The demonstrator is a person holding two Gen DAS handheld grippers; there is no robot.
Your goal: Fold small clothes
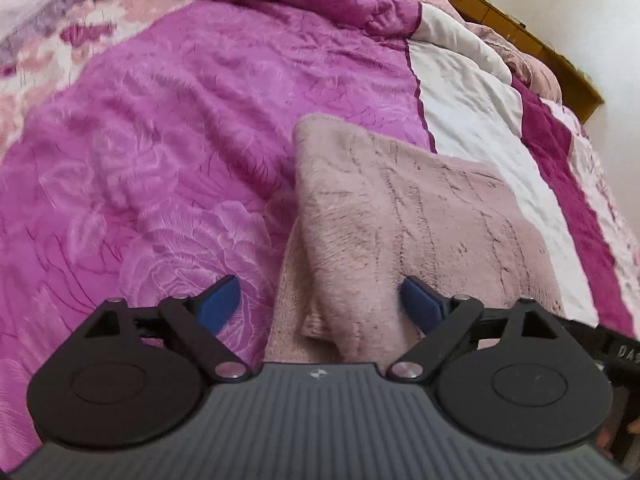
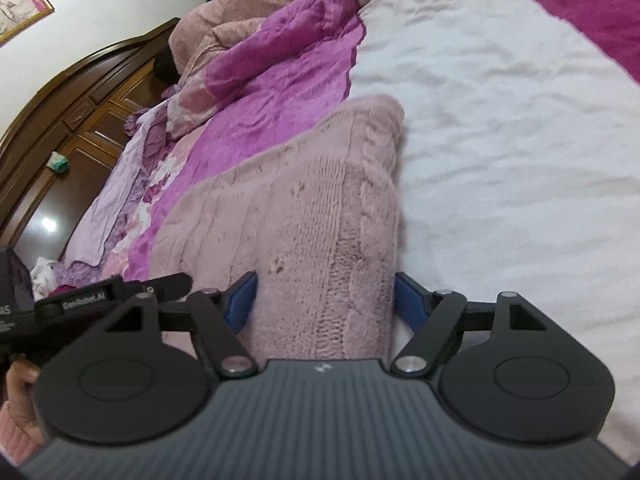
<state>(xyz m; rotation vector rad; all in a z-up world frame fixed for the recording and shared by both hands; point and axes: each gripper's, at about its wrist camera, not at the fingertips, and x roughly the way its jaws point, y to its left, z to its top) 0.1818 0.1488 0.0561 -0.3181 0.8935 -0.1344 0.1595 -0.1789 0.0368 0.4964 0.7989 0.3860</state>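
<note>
Bed quilt (image 1: 180, 128) – folded pink knit (image 1: 420, 220) | left hand-held gripper (image 1: 320, 304) spread | right hand-held gripper (image 2: 324, 300) apart, astride knit edge

Right gripper (image 2: 325, 304) over pink knitted garment (image 2: 304, 208), folded, lying on bed quilt (image 2: 500, 140). Blue fingers (image 2: 243, 300) spread either side of garment's near end; pads not visibly pressing. Garment straddles quilt's magenta–white seam. Left gripper (image 2: 96, 300) at left edge. Wooden headboard (image 2: 80, 100) beyond.

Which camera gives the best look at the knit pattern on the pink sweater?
The right wrist view: the pink sweater fills its centre, with cable and rib stitches clear. The left wrist view shows the same sweater folded, but only fuzzy fabric with faint lines.
</note>
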